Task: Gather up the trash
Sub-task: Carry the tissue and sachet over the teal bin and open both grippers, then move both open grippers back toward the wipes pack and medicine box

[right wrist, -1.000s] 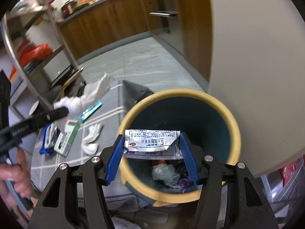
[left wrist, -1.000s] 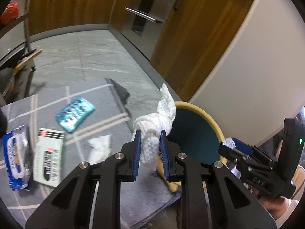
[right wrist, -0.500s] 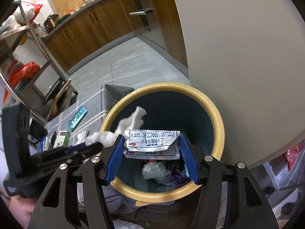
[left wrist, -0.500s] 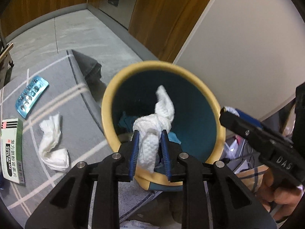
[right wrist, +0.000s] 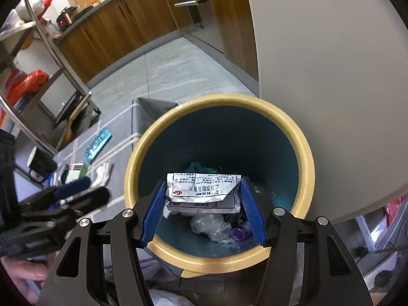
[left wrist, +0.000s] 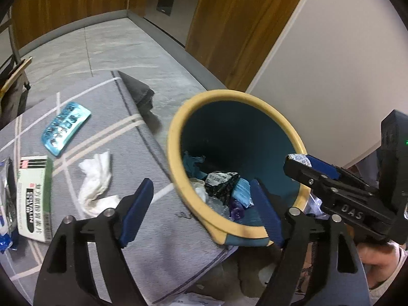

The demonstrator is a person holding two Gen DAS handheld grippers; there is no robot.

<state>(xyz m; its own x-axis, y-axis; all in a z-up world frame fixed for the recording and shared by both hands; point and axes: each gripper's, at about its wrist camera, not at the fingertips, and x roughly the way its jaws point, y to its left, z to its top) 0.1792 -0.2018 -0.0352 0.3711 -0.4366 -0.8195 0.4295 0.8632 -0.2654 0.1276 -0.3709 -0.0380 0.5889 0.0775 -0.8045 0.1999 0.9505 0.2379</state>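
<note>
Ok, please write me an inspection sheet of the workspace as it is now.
Surface: grey striped cloth.
Job's things: bin holding mixed trash; white tissue, blue blister pack, green-white box lie on the cloth.
Clutter: blue wipes pack at the left edge.
Grippers: left gripper open, holding nothing; right gripper shut on silver sachets above the bin.
Cables: nothing seen clearly.
Surroundings: wooden cabinets, metal rack, white wall.
</note>
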